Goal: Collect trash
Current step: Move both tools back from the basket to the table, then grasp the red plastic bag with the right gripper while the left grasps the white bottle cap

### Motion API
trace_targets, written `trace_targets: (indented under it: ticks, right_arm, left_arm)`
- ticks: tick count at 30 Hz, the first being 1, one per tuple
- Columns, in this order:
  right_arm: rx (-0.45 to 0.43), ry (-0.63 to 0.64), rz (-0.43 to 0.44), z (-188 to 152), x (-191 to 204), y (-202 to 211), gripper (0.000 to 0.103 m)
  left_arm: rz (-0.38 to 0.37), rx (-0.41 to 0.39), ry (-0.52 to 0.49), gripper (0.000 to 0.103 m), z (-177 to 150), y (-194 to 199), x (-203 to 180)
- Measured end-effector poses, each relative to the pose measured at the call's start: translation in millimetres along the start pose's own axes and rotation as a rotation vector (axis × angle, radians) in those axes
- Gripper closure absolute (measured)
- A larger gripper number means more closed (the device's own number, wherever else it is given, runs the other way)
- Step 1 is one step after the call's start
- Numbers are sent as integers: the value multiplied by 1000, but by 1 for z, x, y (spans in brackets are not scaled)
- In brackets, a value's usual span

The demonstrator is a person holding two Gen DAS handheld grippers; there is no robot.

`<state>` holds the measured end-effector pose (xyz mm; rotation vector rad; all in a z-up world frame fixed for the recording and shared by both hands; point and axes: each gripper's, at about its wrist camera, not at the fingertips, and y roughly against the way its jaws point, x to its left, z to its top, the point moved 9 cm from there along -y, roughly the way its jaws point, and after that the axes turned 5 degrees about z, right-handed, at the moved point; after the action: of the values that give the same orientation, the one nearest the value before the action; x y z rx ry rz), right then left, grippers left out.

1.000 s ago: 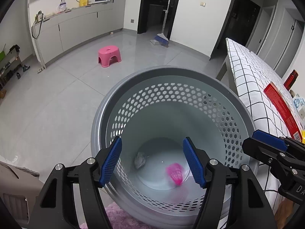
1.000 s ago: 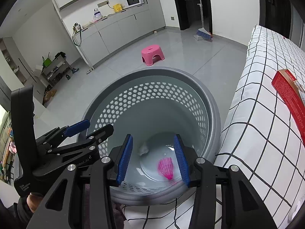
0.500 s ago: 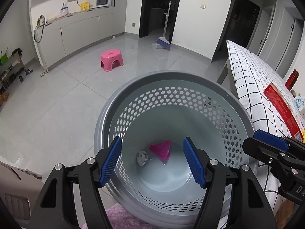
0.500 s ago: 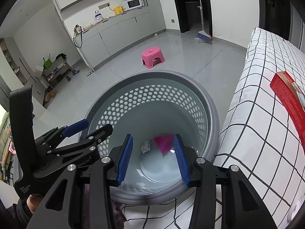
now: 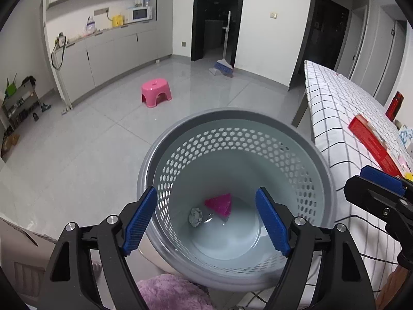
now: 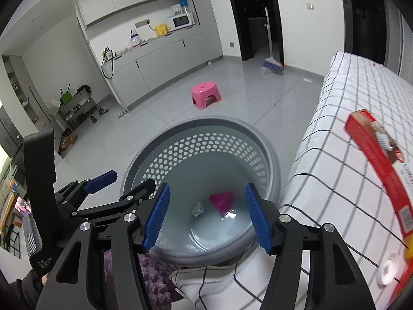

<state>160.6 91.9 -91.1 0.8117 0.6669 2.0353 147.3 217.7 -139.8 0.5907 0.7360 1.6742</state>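
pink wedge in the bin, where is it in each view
Left wrist: the pink wedge lies on the bin floor, just left of centre, right of the paper ball.
Right wrist: same wedge, lower centre.
Shared landmark: the pink stool beyond the bin.

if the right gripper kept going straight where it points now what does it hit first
Most likely the inside of the bin: the right gripper points down into its mouth, fingers open with nothing between them. On that line lie the pink piece and the bin's floor; depth is hard to judge.
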Motion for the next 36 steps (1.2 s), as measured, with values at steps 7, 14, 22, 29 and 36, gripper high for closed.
trace_targets:
  ticks: [7, 14, 22, 29, 36]
  right_arm:
    - [-62, -15, -48, -12, -15, 48, 38]
    - [-122, -31, -139, -35, -43, 107, 36]
    - [-162, -98, -256, -72, -99, 175, 32]
    - [-191, -173, -345, -109, -160, 224, 28]
    - [-140, -184, -386, -138, -213, 243, 28]
  left_arm:
    - [-25, -39, -32, 19, 0, 31, -27]
    - [-93, -40, -49, 18, -11, 58, -70]
    - [-171, -29, -100, 17, -29, 82, -133]
    - [-210, -22, -175, 15, -46, 97, -184]
    - [-221, -16, -241, 14, -57, 104, -221]
